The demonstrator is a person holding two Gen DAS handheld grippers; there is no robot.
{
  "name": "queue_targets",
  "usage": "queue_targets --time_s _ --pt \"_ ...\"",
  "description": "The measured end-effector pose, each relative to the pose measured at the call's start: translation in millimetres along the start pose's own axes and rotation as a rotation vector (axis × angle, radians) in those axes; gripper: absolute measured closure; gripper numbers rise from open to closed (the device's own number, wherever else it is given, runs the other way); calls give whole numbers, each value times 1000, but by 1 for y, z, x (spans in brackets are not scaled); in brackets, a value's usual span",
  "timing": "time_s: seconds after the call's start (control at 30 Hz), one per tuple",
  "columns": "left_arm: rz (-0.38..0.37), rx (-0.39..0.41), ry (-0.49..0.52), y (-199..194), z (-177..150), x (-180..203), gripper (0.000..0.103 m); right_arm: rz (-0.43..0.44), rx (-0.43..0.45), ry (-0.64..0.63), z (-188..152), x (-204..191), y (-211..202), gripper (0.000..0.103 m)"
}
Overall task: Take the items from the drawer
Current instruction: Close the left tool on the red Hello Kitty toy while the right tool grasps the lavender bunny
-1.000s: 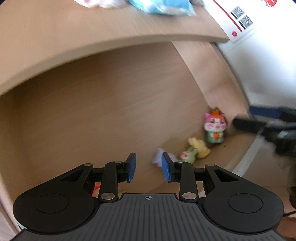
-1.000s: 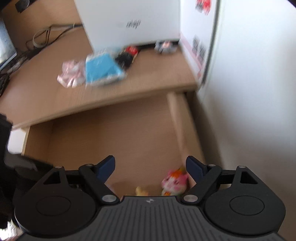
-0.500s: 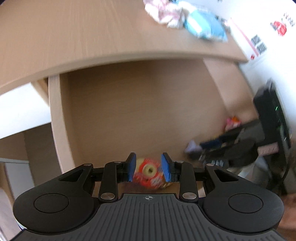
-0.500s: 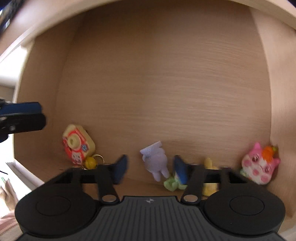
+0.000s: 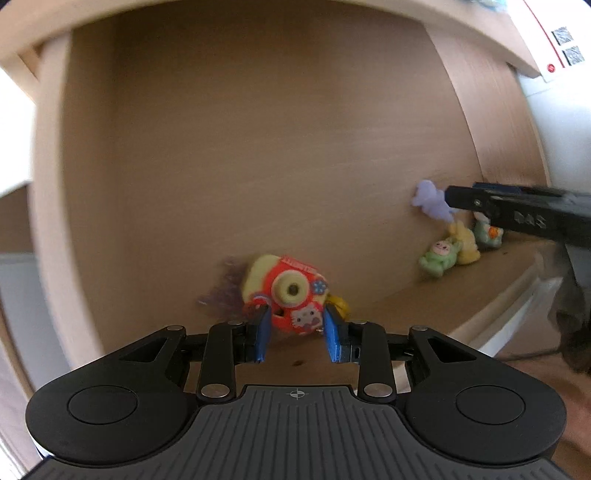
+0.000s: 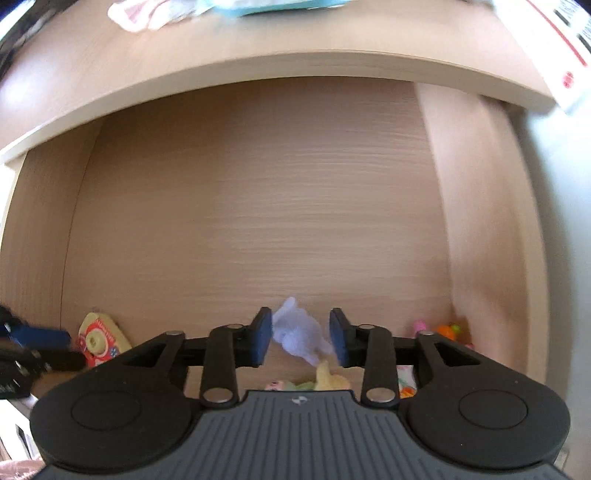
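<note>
The open wooden drawer (image 5: 258, 147) holds small toys along its near edge. A red and yellow toy camera (image 5: 291, 299) lies just ahead of my left gripper (image 5: 297, 332), which is open with its blue tips on either side of the toy's lower edge. A purple plush (image 6: 299, 336) fills the gap of my right gripper (image 6: 300, 339), whose pads are shut on it. From the left wrist view the purple plush (image 5: 430, 201) sits at the tip of the right gripper's black finger (image 5: 476, 201), higher than the other toys. The toy camera (image 6: 99, 339) also shows at the right view's left.
A green plush (image 5: 437, 254), a yellow plush (image 5: 463, 243) and a green figure (image 5: 487, 232) lie by the drawer's right corner. The desk top (image 6: 258, 40) overhangs the drawer's back and carries a pink packet (image 6: 147, 14). A white wall flanks the right side.
My right gripper came down into the drawer, narrowed from wide open onto the purple plush and drew back with it. My left gripper swung left over the toy camera, its gap unchanged.
</note>
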State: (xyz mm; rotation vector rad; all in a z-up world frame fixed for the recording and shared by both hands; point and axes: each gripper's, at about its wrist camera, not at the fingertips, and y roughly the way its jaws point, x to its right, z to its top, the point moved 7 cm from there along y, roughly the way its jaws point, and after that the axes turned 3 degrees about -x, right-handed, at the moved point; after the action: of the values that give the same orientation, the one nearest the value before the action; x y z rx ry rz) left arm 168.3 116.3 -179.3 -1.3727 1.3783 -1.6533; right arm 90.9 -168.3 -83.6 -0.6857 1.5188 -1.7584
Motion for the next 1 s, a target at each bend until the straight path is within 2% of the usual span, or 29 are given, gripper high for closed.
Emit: queue_targets --time_s 0.1,0.2,0.27,0.3,0.37,0.4,0.47,0.5,0.57,0.63,0.73,0.8,0.9,1.0 --pt "-74 23 -36 2 13 11 69 15 21 28 -7 8 -8 51" --pt "-182 113 -145 5 41 20 69 16 36 38 -10 11 -12 47" --pt "-179 188 -204 3 56 20 69 6 42 46 -13 12 -14 47" --pt "-170 211 -197 -1 60 22 69 2 48 48 -14 13 -16 47" --pt "-138 230 -110 -11 58 31 69 -1 63 50 -11 9 -22 47" --pt "-105 228 -39 -15 55 34 69 1 73 52 -13 11 -26 41" --pt "2 226 136 -21 44 41 69 5 95 60 -16 13 -33 30" --pt "48 224 202 -23 39 43 69 6 101 63 -16 13 -34 29" --pt "103 188 250 -18 30 38 69 8 98 63 -18 13 -35 29" --pt "77 150 178 -13 24 24 69 15 93 64 -20 11 -34 28" --pt "-21 117 -30 -2 27 12 69 20 85 58 -24 7 -32 27" --pt "-75 101 -129 2 20 8 69 20 86 54 -25 5 -33 26" --pt "-53 76 -136 8 19 10 69 21 102 50 -20 12 -39 21" --pt "-80 60 -195 16 21 11 69 22 110 53 -19 12 -44 19"
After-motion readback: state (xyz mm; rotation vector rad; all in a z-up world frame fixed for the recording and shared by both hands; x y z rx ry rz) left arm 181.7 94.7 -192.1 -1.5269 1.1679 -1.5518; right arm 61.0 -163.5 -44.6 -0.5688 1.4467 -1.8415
